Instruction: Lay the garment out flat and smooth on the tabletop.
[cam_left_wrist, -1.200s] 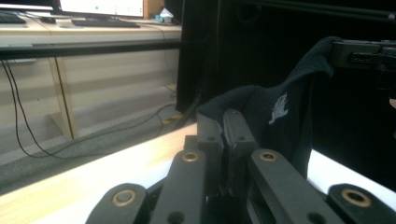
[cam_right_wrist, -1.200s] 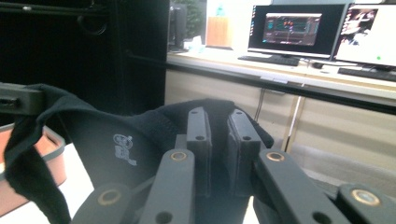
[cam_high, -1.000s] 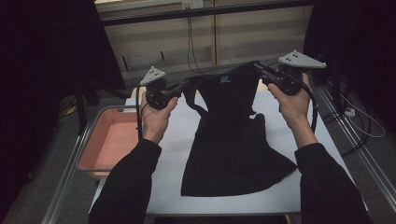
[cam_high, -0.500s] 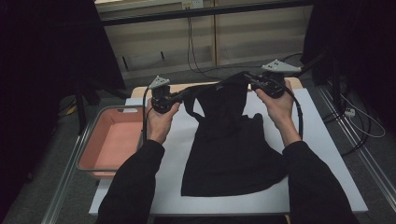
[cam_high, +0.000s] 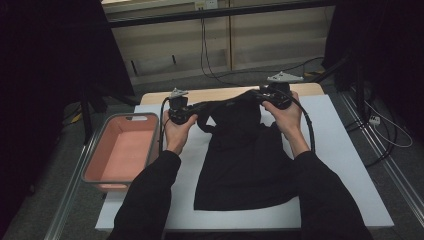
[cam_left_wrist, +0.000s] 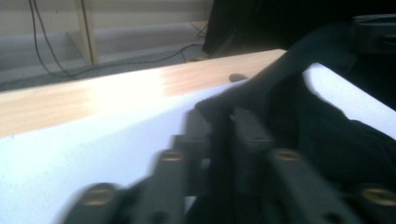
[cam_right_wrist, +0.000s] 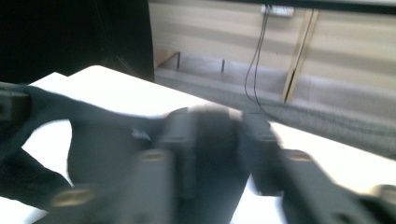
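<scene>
Both grippers, left (cam_high: 192, 109) and right (cam_high: 257, 96), have carried the black cloth garment (cam_high: 245, 160) farther up the counter (cam_high: 345, 165), fingers clamped on its top edge, stretching it flat.

Garment (cam_high: 245, 160) lies on table (cam_high: 345, 165), tray (cam_high: 120, 150) to its left.

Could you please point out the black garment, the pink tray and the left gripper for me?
black garment (cam_high: 245, 165), high view, its flat lower body.
pink tray (cam_high: 93, 162), high view, its left rim.
left gripper (cam_high: 192, 109), high view, where its jaws pinch cloth.
</scene>
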